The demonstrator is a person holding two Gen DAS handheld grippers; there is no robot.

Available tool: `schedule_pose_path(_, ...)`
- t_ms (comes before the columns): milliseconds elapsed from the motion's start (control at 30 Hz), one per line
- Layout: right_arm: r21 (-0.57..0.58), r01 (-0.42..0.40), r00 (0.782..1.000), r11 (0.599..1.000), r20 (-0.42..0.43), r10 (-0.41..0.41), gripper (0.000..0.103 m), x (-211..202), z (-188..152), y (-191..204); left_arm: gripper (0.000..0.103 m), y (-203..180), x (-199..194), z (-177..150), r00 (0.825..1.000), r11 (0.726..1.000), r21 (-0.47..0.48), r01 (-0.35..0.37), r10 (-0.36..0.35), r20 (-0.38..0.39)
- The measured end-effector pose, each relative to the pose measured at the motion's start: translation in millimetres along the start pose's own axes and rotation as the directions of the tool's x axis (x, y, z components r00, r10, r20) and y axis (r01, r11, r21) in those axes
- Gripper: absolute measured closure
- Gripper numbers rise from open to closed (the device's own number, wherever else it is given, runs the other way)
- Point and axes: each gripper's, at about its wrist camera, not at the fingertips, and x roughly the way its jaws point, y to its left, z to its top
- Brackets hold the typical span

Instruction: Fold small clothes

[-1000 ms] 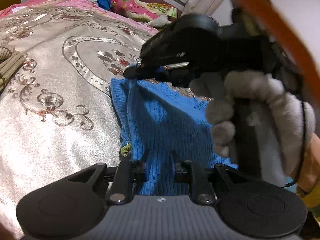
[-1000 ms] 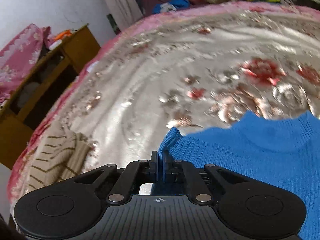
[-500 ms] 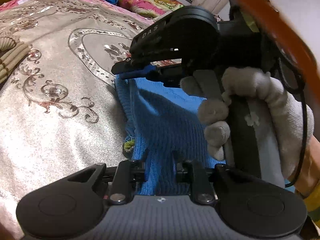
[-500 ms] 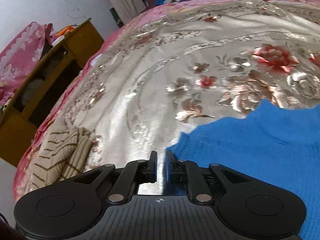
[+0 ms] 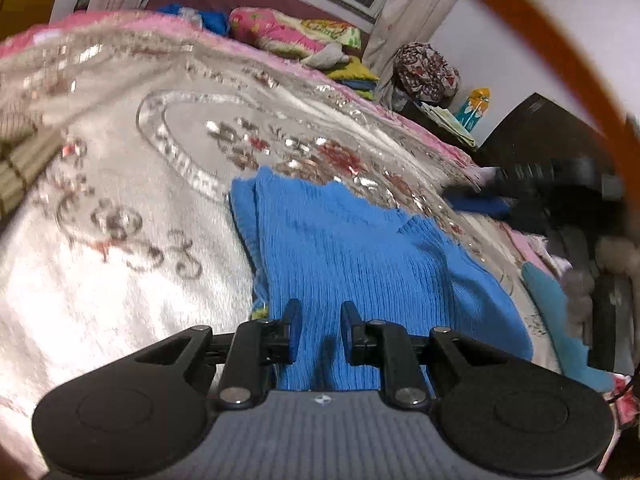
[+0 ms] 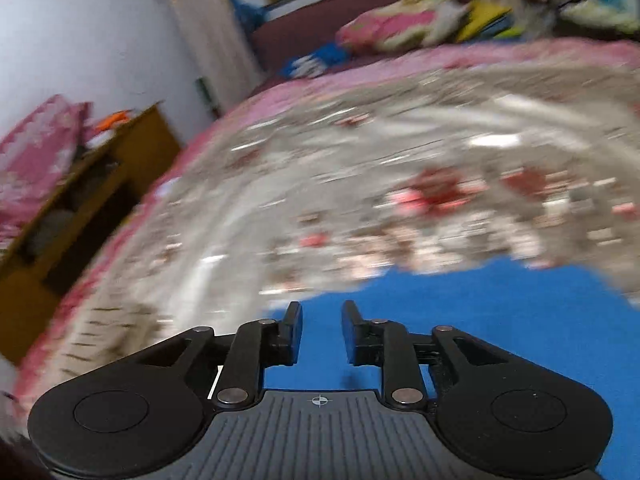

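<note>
Fingers, left gripper [image 5: 317,330]: parted a little over the blue knit top [image 5: 360,264]; cloth lies between them, but whether the pads pinch it I cannot tell.
Fingers, right gripper [image 6: 319,330]: opening, nothing between them, top's edge below.
Blue knit top: partly folded, flat on the bedspread [image 5: 120,280], near edge of the bed.
Step, judged: one fold laid, right side let go.
Doing it well: pin the near hem, square the edges, smooth before the next fold.
Further out: striped garment [image 5: 20,164] well apart at left.
</note>
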Motion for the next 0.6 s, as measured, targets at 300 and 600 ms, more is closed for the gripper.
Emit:
schedule_pose_path(300,0.05,0.177,0.984,0.983,-0.015,-0.176,0.071,-13,-20,-106,0.076,-43,28,17,1.0,0.997,0.079,0.011,-0.011,-0.003)
schedule_pose_path(600,0.025,0.226,0.974,0.974,-0.036,-0.225,0.073,13,-33,-130,0.076,-87,90,27,0.988,0.983,0.132,0.126,-0.112,-0.105)
